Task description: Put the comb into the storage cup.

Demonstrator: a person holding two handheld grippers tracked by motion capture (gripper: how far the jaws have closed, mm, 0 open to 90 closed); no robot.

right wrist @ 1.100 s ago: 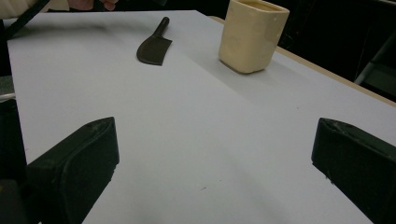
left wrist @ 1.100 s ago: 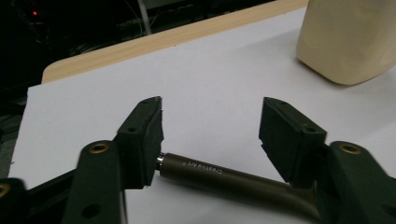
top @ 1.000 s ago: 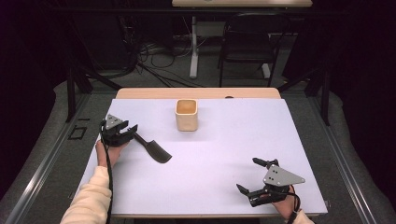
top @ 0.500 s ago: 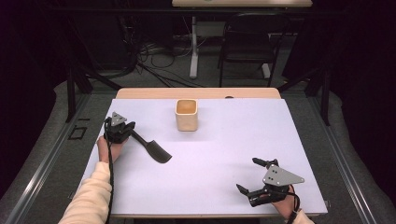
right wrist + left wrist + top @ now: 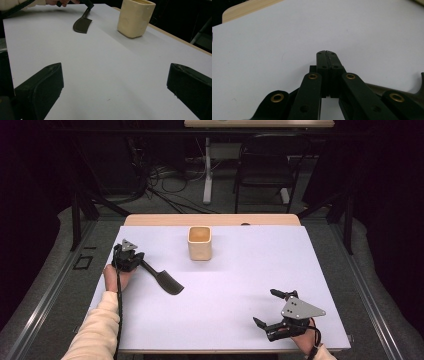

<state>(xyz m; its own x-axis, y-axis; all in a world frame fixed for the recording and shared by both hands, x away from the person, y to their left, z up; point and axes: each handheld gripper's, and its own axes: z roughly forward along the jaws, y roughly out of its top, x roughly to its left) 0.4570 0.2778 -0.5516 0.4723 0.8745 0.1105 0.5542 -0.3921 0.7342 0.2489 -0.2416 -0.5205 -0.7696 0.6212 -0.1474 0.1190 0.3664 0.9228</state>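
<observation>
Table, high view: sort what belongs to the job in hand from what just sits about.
In the job:
- black spatula, its blade resting on the table
- left gripper, shut on the spatula's handle
- beige cup, upright, apart from the spatula; probably its target

Sitting about:
- right gripper, open, holding nothing
- chair behind the table
- floor cables

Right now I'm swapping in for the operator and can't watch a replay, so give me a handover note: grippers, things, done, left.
Left gripper: shut on the black spatula handle, at the table's left side; the blade points toward the middle.
Right gripper: open, holding nothing, low at the near right corner.
Beige cup: upright near the far edge, apart from the spatula.
Done: spatula gripped.
Left: probably carrying it to the cup; it is not yet in.
</observation>
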